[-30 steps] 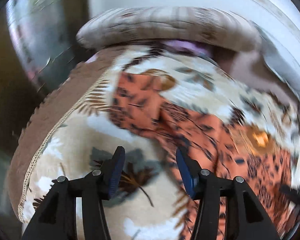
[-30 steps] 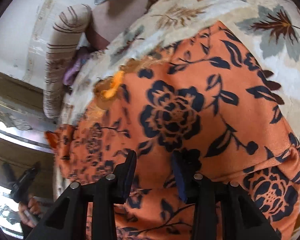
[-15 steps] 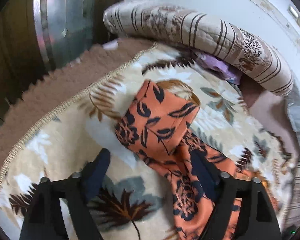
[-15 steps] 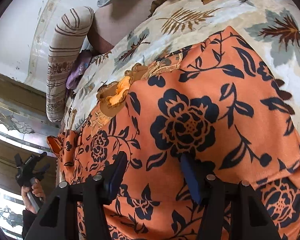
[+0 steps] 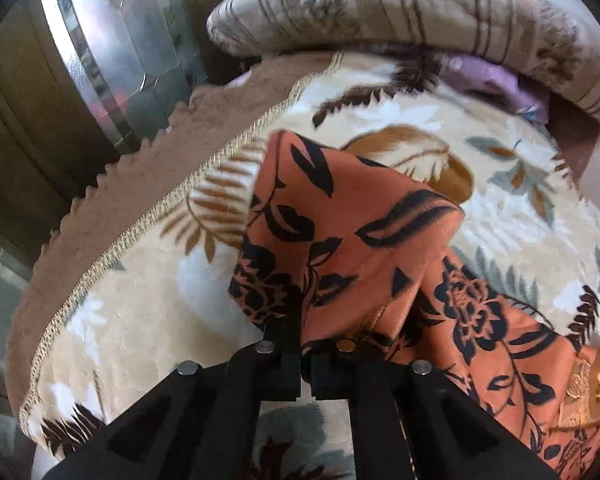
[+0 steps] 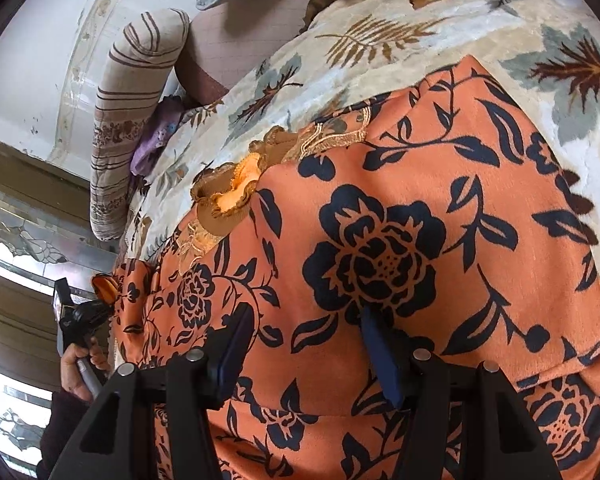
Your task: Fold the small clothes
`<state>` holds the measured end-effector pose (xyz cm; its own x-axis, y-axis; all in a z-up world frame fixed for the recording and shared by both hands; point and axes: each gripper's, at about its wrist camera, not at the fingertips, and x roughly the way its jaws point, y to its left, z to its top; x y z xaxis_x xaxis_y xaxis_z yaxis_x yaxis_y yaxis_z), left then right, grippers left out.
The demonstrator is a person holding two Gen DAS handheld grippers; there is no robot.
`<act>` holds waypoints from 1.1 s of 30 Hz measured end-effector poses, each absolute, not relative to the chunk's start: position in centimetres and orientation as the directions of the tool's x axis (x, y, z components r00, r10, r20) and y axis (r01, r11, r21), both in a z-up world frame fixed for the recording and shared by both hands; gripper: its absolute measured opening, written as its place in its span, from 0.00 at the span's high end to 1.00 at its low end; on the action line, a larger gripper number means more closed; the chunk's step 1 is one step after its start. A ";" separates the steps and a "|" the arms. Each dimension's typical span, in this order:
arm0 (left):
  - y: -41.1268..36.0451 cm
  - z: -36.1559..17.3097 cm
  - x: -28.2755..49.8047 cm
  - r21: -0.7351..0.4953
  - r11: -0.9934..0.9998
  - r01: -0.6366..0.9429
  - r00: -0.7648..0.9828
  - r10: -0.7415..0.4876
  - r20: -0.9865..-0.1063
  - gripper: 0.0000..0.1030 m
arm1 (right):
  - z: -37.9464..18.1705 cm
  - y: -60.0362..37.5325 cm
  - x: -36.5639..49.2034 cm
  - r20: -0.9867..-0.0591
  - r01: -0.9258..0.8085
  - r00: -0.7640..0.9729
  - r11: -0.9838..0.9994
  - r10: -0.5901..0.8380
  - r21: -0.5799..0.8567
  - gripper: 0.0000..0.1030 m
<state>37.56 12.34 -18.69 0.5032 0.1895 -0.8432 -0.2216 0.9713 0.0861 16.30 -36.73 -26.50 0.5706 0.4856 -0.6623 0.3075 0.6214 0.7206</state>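
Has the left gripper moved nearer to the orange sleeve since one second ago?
Yes. The left gripper has come forward across the leaf-patterned blanket, away from its leaf print, and is now shut on the orange floral garment.

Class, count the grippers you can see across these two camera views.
2. The left gripper, jaws shut on the orange floral garment's sleeve near the blanket's edge; the right gripper, jaws open over the garment's body. None seems hidden.

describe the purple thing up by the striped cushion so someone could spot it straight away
Start at the leaf-print blanket that covers the bed, then go to the long striped bolster along its edge. Tucked against it lies a small purple cloth, the only purple item, unlike the orange flowered garment nearby.
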 end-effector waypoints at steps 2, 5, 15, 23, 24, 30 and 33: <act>11.5 -16.6 36.5 0.102 0.983 -0.149 0.558 0.169 -0.812 0.98 | -26.3 -36.6 16.5 -0.666 0.306 0.574 0.631 0.476 0.713 0.42; 9.6 -12.4 34.8 0.088 0.996 -0.021 0.603 0.083 -0.793 0.98 | -26.0 -36.7 16.4 -0.664 0.301 0.585 0.635 0.467 0.712 0.42; -5.3 0.5 27.2 -0.183 0.880 0.439 0.443 -0.389 -0.808 0.98 | -24.2 -39.3 14.0 -0.638 0.311 0.661 0.630 0.394 0.711 0.42; -19.9 2.5 20.9 -0.409 0.636 0.654 0.136 -0.631 -0.764 0.82 | -24.4 -43.5 12.3 -0.607 0.363 0.705 0.548 0.367 0.753 0.42; -20.6 2.4 20.4 -0.409 0.625 0.665 0.123 -0.632 -0.765 0.63 | -24.4 -44.2 12.0 -0.592 0.367 0.719 0.524 0.364 0.768 0.37; -18.6 0.8 20.6 -0.313 0.667 0.676 0.240 -0.601 -0.763 0.41 | -24.0 -47.7 10.4 -0.526 0.373 0.789 0.434 0.316 0.820 0.28; -16.0 -1.7 22.3 -0.220 0.757 0.615 0.334 -0.503 -0.797 0.41 | -24.3 -47.6 10.7 -0.531 0.367 0.768 0.434 0.358 0.823 0.28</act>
<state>22.31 -15.96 -1.74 0.3344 -0.5032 -0.7969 0.6147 0.7574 -0.2202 10.72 -47.59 -24.26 0.7679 0.3579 -0.5312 0.3669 0.4341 0.8228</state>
